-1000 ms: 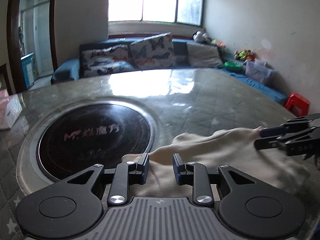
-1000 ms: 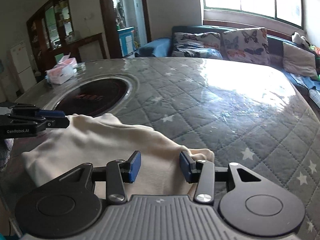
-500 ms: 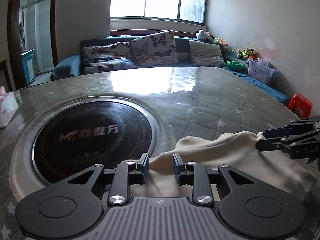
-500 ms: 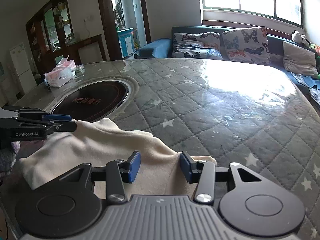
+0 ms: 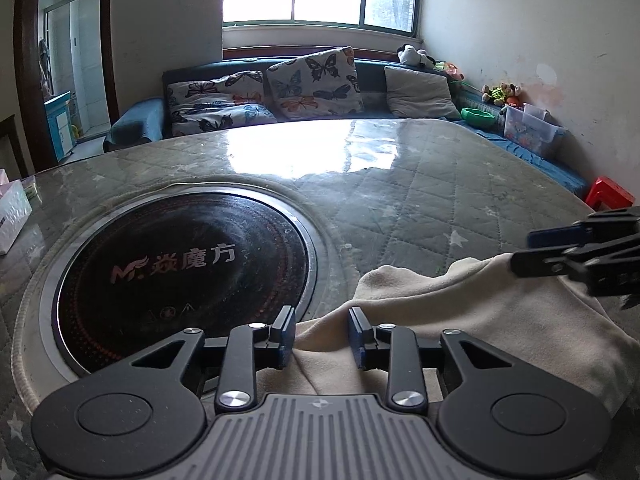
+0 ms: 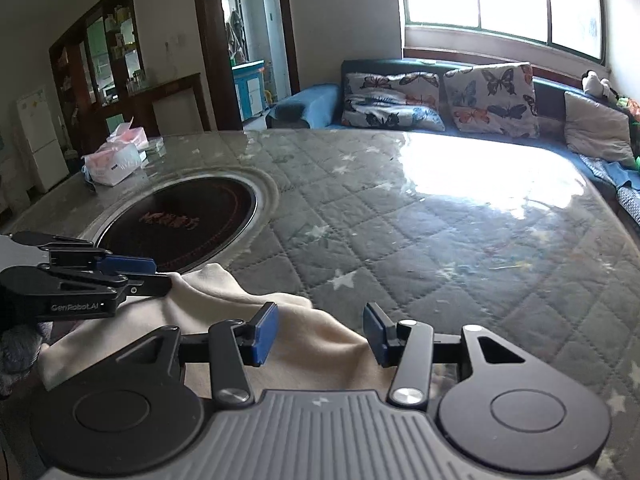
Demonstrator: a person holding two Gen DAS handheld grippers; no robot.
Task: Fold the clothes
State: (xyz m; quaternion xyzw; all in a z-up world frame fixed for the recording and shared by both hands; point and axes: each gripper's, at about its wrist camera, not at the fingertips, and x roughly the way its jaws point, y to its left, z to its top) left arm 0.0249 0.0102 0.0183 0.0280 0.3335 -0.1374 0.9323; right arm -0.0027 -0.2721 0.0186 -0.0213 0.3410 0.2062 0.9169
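A: How do the claws stand?
B: The left gripper (image 5: 322,334) has its blue-padded jaws parted, a clear gap between them, with the cream garment (image 5: 460,320) lying under and ahead of the gap. Nothing is pinched. The right gripper (image 6: 320,334) is parted wider, its pads on either side of a raised ridge of the same garment (image 6: 312,340), not closing on it.

A: And where is the cloth?
B: Bunched at the near edge of the quilted, star-patterned table (image 6: 420,240), just beside the round black cooktop (image 5: 180,264) set into it. One rumpled corner reaches the cooktop's metal rim. In the left view the right gripper (image 5: 532,248) comes in from the right, over the cloth's far edge; in the right view the left gripper (image 6: 160,276) reaches in from the left, its tips at the cloth.

A: Farther out?
B: A tissue pack (image 6: 114,162) on the table's far left, then a sofa with butterfly cushions (image 5: 314,84) under the window
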